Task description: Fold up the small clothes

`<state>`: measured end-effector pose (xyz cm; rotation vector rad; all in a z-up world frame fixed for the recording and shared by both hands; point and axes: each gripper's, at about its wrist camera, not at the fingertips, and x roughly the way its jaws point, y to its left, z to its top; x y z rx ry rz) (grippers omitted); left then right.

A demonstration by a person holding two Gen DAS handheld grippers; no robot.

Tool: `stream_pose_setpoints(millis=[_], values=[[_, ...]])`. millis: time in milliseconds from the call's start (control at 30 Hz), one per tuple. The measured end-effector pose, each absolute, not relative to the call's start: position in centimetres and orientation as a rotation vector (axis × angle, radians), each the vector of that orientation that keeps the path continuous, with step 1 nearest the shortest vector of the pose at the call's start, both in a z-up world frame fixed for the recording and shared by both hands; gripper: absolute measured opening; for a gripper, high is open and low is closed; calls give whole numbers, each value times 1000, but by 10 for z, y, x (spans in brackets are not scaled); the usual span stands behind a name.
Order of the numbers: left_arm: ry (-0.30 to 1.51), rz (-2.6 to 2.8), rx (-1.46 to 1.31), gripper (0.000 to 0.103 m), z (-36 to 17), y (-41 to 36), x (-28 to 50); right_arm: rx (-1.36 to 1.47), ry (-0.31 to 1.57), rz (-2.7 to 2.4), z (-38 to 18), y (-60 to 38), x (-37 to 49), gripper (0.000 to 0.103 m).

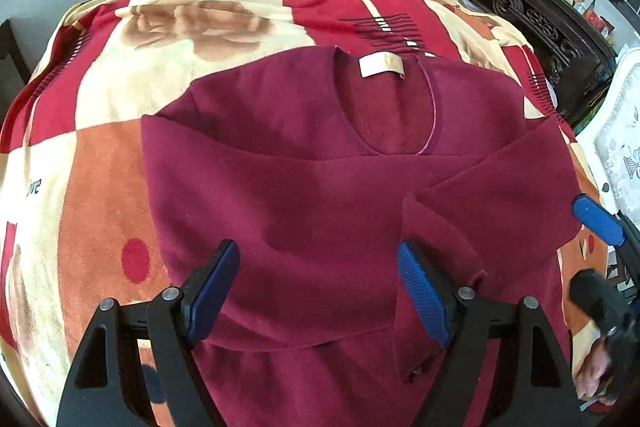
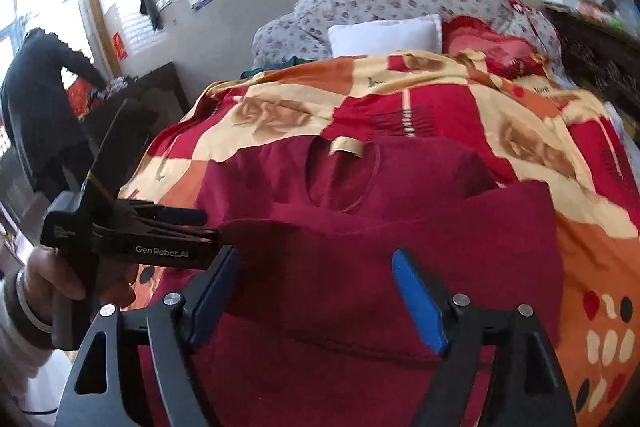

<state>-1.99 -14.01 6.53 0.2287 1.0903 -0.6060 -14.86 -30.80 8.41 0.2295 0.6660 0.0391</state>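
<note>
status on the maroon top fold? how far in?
Early to mid. Done: the maroon top lies flat, neckline up, on the patterned blanket, and both sleeves look folded in across the chest. In hand: nothing; the left tongs and right tongs are open above the lower body. Left: fold the hem end up toward the collar label.

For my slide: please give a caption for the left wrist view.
Open left hand-held gripper above a maroon top lying on a patterned blanket.

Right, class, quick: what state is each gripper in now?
Left gripper: open, holding nothing, over the maroon top.
Right gripper: open, holding nothing, over the same top.
</note>
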Motion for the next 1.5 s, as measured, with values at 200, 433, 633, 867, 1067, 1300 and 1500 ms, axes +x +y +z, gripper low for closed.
stream_pose_setpoints(millis=[200, 433, 633, 867, 1067, 1300, 1500], values=[[1100, -618, 172, 80, 71, -122, -18, 281, 707, 33, 72, -318, -161, 83], [1174, -684, 39, 81, 60, -107, -19, 394, 713, 15, 62, -335, -174, 83], [1171, -686, -102, 81, 64, -85, -8, 402, 722, 19, 61, -333, -172, 83], [1176, -692, -111, 83, 61, -88, -9, 400, 725, 13, 60, -333, -170, 83], [1098, -767, -80, 83, 83, -96, -32, 435, 735, -5, 56, -344, -174, 83], [1118, -744, -43, 91, 77, -100, -29, 459, 734, -4, 54, -344, -175, 83], [1202, -717, -95, 91, 46, -107, -22, 441, 739, 1, 56, -342, -177, 84]])
